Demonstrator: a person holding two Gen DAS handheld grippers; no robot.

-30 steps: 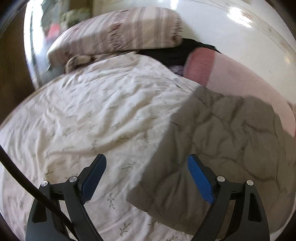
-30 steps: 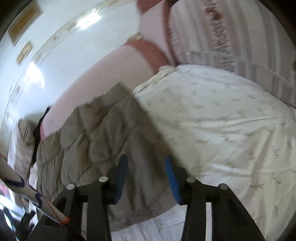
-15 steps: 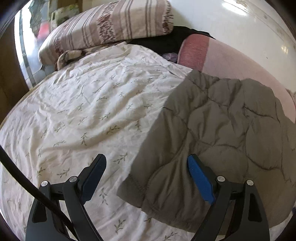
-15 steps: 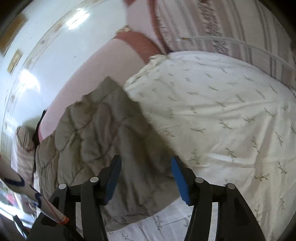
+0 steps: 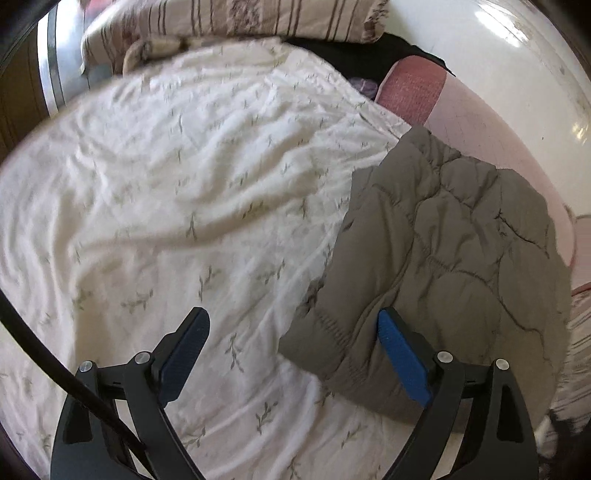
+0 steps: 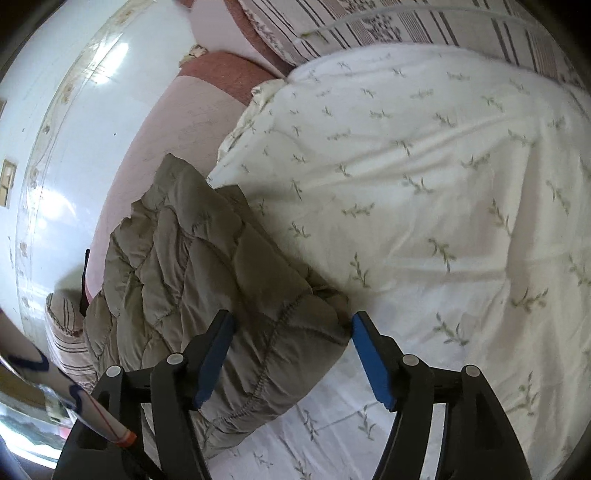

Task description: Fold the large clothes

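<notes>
A grey-brown quilted jacket (image 5: 450, 258) lies folded on a white leaf-print bedspread (image 5: 192, 192); it also shows in the right wrist view (image 6: 207, 273). My left gripper (image 5: 291, 347) is open, its jaws wide apart, and hovers over the jacket's near left corner and cuffed edge. My right gripper (image 6: 291, 354) is open and straddles the jacket's near right corner, with the fabric between the blue pads but not pinched.
Striped pillows (image 5: 236, 14) lie at the bed's far end, and another striped pillow (image 6: 424, 26) shows in the right wrist view. A pink blanket (image 5: 476, 122) edges the bed beside a white floor (image 6: 74, 110). Dark clothing (image 5: 354, 55) lies near the pillows.
Both grippers have come down closer to the jacket. My right gripper has opened wider and now straddles the jacket's corner. The left jaws stay wide.
</notes>
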